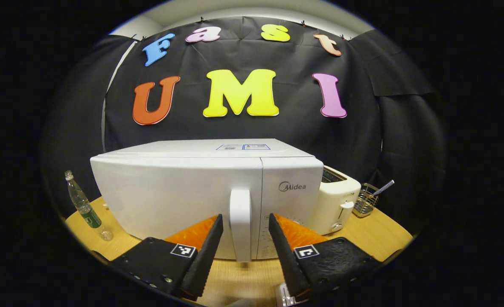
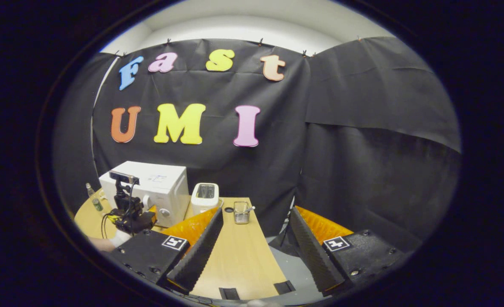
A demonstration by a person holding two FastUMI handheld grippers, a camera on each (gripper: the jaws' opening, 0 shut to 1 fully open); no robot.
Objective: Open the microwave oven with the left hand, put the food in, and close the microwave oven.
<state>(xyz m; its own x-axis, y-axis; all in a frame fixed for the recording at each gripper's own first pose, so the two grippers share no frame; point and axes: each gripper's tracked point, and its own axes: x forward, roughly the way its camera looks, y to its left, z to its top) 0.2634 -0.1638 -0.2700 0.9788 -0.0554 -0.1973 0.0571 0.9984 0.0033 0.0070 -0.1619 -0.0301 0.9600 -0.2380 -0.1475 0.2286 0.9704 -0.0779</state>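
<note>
Left gripper (image 1: 245, 226) spread open, fingers either side of the handle (image 1: 240, 221) on the closed microwave (image 1: 183, 192), not touching. Microwave on the wooden table (image 1: 362, 234) between a bottle (image 1: 83, 204) and a toaster (image 1: 337, 200). Right gripper (image 2: 256, 230) open over the table edge, holding nothing.

We see black cloth (image 2: 362, 149) draped as the booth's wall, a pale ceiling (image 2: 243, 25) above it, a light wooden worktop (image 2: 239, 251) and grey floor (image 2: 294, 273) beside it.
</note>
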